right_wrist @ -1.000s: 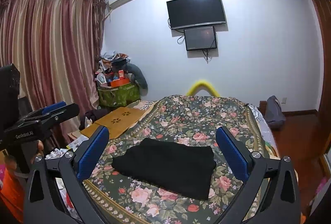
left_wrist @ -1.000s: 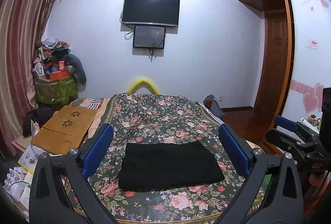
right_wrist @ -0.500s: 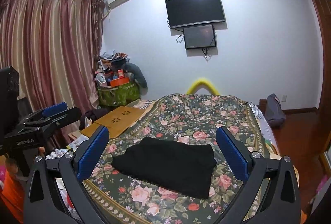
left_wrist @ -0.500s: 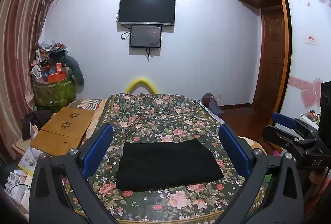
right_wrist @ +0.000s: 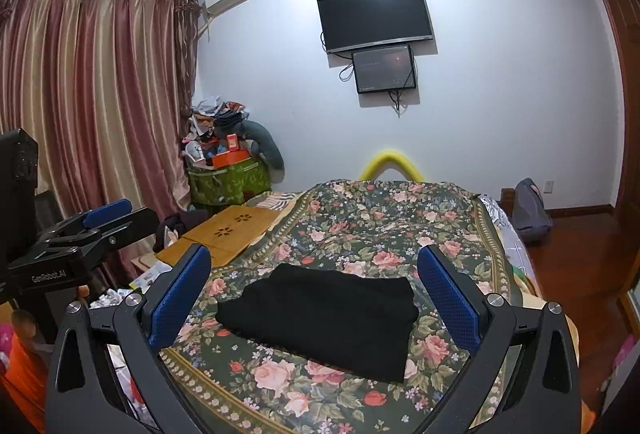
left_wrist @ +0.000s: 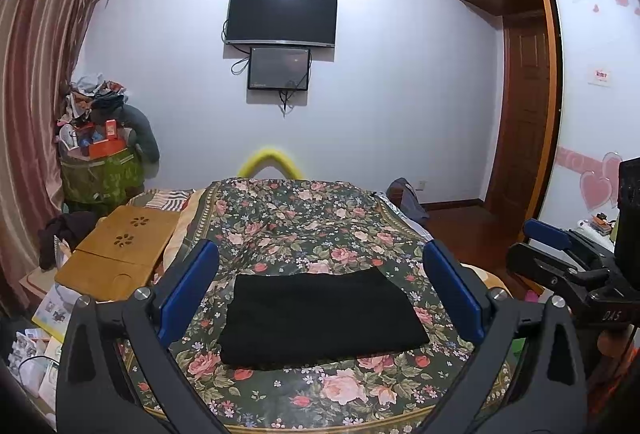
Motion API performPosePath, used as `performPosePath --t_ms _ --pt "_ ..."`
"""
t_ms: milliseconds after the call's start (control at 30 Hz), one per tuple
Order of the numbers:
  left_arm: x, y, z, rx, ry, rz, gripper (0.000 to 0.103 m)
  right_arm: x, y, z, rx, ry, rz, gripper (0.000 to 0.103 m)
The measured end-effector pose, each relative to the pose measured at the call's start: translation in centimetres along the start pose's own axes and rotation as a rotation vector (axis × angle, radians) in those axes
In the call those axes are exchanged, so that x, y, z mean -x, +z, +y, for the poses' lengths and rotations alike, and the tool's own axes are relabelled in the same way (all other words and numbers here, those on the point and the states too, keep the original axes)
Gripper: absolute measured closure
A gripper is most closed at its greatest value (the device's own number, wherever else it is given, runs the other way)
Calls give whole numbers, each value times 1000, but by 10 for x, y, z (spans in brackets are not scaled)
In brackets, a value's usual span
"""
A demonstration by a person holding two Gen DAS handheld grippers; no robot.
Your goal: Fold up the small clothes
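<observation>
A black garment (left_wrist: 320, 318) lies folded into a flat rectangle on the floral bedspread (left_wrist: 304, 226), near the bed's front edge; it also shows in the right wrist view (right_wrist: 320, 314). My left gripper (left_wrist: 320, 274) is open and empty, held above and in front of the garment, apart from it. My right gripper (right_wrist: 314, 274) is open and empty too, hovering above the garment from the right side. Each gripper shows in the other's view: the right one at the right edge (left_wrist: 560, 254), the left one at the left edge (right_wrist: 92, 230).
A wooden lap desk (left_wrist: 120, 254) lies on the bed's left side. A green basket piled with clutter (left_wrist: 100, 169) stands by the curtains (right_wrist: 80, 113). A backpack (right_wrist: 530, 209) sits on the wooden floor at the right. A television (left_wrist: 282, 15) hangs on the far wall.
Both grippers have stayed open and drifted only slightly, the left view shifting a little. The black garment has not moved.
</observation>
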State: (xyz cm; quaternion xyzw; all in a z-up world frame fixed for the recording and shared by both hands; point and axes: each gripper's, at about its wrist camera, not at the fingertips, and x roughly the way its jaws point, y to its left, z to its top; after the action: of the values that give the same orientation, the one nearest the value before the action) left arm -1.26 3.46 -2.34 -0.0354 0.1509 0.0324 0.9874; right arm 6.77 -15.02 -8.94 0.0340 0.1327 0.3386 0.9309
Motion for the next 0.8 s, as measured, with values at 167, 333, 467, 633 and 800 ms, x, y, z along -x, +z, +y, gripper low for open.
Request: performPosePath --t_ms 167,333,467,633,800 --pt "-1 2 2 -1 -3 2 0 0 0 0 1 -2 1 1" --pt "-1 1 3 -1 -9 3 0 -1 0 0 1 -2 2 1" --pt "-1 1 4 0 -21 11 1 0 1 0 3 -2 3 1" --pt "-1 1 4 -2 -26 12 0 -1 1 0 3 -2 3 1" --pt "-2 1 4 -3 -25 11 0 -2 1 0 2 -2 6 1"
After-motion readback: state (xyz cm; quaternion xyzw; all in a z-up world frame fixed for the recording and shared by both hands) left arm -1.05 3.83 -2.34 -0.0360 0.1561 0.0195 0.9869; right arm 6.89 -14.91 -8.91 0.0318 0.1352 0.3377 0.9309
